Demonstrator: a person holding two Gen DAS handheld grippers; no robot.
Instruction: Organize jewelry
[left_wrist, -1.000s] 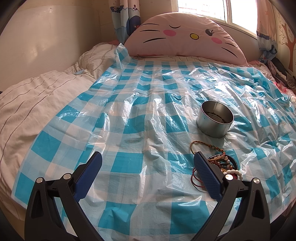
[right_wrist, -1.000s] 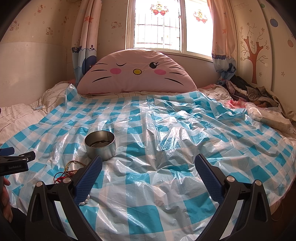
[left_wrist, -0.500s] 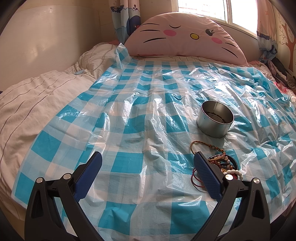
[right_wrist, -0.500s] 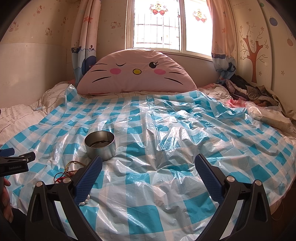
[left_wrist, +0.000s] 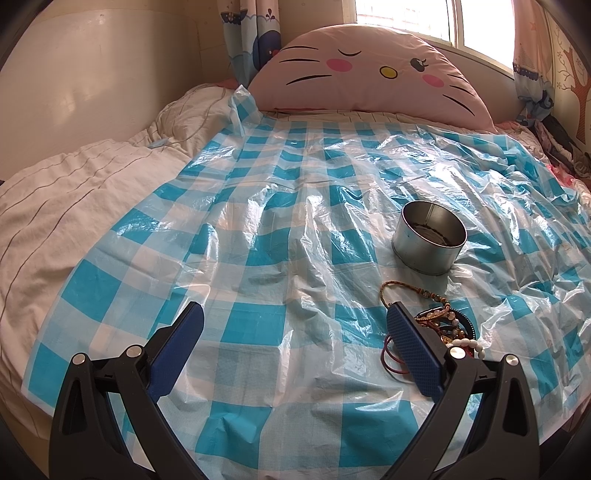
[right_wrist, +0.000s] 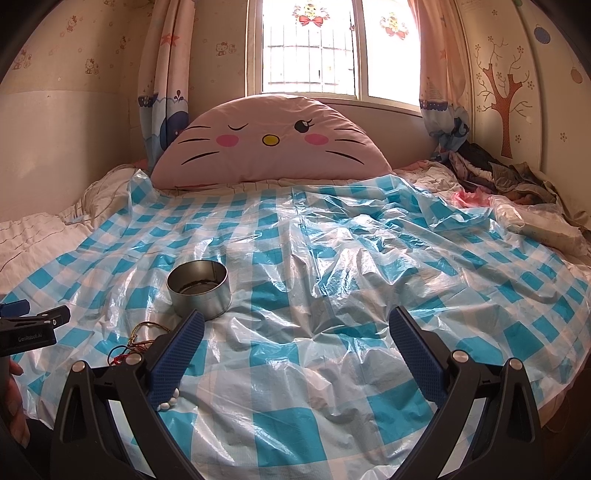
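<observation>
Left hand-held gripper (left_wrist: 294, 332): blue pads spread wide, nothing between them, hovering over the near part of the blue-and-white checked plastic sheet (left_wrist: 258, 236). Right hand-held gripper (right_wrist: 293, 341): likewise spread wide, holding nothing, over the near middle of the sheet. Jewelry pile (left_wrist: 441, 328) on the sheet just right of the left gripper's right pad, partly hidden behind it: gold cord loop, red thin bangles, beaded bracelets, white bead strand. In right wrist view, pile at near left, mostly hidden by the right gripper's left pad. Round metal tin (left_wrist: 428, 242), upright, open, just beyond the pile; dark contents at bottom, not identifiable. Sheet spread over a bed (left_wrist: 55, 206). Pink cat-face cushion (right_wrist: 271, 142) at far end, under the window (right_wrist: 314, 48). Clothes heap (right_wrist: 498, 173) at far right.
</observation>
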